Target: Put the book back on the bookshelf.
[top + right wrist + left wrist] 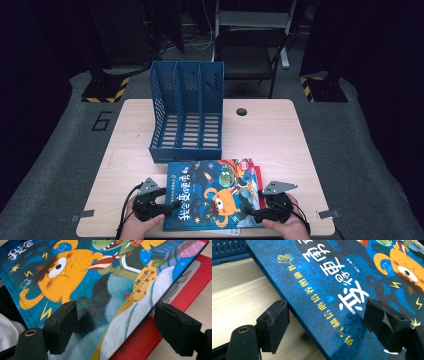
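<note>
Claws left (159, 206) and right (261, 212), both gaping apart, are straddling the blue picture book (212, 192) lying on the counter (125, 135) (atop a red book (175, 300)), risking pinching both covers together.

Book cover (212, 192) title "我会更勇敢"; floor (75, 125) numeral "6" (101, 121)

Left gripper (167, 205): near-left of scene, held in left hand (135, 225), fingers (273, 325) spread wide, pointing right. Right gripper (252, 212): near-right, held in right hand (285, 227), fingers (62, 326) spread wide, pointing left.
</note>
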{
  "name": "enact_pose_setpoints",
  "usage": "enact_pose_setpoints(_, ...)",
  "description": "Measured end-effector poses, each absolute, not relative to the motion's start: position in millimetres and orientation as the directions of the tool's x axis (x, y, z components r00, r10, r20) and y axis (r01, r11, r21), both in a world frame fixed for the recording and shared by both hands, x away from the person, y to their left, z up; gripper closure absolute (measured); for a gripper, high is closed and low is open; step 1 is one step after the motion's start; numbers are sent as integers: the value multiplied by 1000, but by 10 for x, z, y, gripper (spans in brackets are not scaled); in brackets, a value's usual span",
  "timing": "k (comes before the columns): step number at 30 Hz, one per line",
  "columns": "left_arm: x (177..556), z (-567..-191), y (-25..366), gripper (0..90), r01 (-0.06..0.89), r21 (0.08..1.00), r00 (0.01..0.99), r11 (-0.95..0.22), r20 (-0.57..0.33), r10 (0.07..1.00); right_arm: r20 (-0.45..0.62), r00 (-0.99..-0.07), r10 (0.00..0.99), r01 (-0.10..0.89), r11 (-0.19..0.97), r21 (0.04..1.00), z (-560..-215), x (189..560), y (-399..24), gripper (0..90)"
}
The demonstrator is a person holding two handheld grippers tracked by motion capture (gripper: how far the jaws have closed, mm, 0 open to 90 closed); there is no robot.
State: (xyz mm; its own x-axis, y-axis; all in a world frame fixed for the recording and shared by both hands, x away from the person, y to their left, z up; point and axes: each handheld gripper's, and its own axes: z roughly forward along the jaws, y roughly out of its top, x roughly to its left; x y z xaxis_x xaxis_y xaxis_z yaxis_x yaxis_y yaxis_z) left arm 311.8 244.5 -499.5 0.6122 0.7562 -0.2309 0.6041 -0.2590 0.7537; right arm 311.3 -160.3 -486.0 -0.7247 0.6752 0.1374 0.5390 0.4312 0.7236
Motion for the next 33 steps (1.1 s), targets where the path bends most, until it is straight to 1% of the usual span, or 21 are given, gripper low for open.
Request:
enact_pose_setpoints(8,3132,-4999,2534,209,612,751,598,-247,-236,766,138,-732,668,534,435,726,-4862,3166,-1510,186)
enact_pose_setpoints(11,3158,-5014,2608,211,620,755,569,-213,-246,785,142,-740,657,527,436,729,-4864,3191,-1441,182)
enact_pose_setpoints(18,3172,-5028,2696,213,624,757,553,-192,-254,794,153,-746,649,530,439,725,-4862,3234,-1336,179)
enact_pose_setpoints(19,3170,-5027,2702,213,625,756,553,-194,-253,794,140,-753,643,516,445,732,-4865,3248,-1338,178)
enact_pose_setpoints(23,3158,-5022,2731,213,631,752,544,-189,-255,799,146,-751,644,521,441,731,-4867,3257,-1299,170)
enact_pose_setpoints(28,3163,-5022,2762,215,638,747,541,-188,-261,799,141,-766,628,512,462,724,-4860,3271,-1271,169)
enact_pose_setpoints(30,3163,-5024,2759,214,637,748,539,-187,-259,801,146,-767,625,513,461,724,-4860,3273,-1278,174)
enact_pose_setpoints(31,3161,-5026,2754,213,633,753,533,-181,-254,807,143,-767,626,510,458,729,-4859,3270,-1286,215)
enact_pose_setpoints(33,3159,-5022,2755,221,631,751,537,-193,-244,807,128,-778,615,488,462,741,-4837,3262,-1311,222)
